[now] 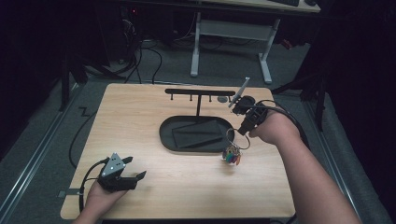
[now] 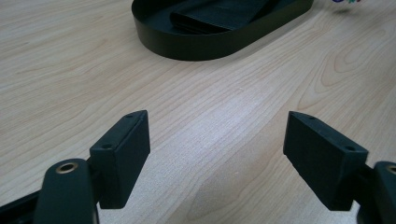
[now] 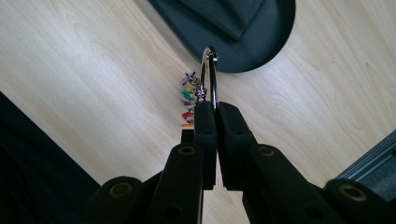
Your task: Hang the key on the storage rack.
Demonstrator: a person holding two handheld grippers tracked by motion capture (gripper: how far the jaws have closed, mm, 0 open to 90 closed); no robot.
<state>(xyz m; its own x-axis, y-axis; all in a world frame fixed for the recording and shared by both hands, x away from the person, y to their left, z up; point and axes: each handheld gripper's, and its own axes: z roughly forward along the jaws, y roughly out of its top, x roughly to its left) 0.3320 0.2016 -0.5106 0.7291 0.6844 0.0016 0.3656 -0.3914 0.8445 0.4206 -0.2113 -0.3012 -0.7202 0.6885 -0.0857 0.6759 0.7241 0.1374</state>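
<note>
Pale wood-grain table (image 1: 154, 186), set in a dark room with carpeted floor and the legs of a white desk (image 1: 231, 46) beyond its far edge. Item: black oval tray (image 1: 168, 140) at the table's centre, holding one flat black rectangular slab (image 1: 198, 133) lying askew; a thin post rises from the tray's far side to a black crossbar (image 1: 198, 92) with small pegs hanging beneath. Item: metal ring (image 3: 210, 74), carrying a cluster of small coloured charms (image 1: 232, 156), purple, green, red and orange; ring and charms sit just right of the tray's near right end, the charms hanging low over the wood. My right gripper (image 3: 212, 109) pinches that ring's edge, jaws closed tight upon it, my hand behind it at the table's right. My left gripper (image 2: 217, 140) rests near the near-left corner, jaws spread wide with bare wood between them, holding nothing. Labels or writing: none legible on any item.
</note>
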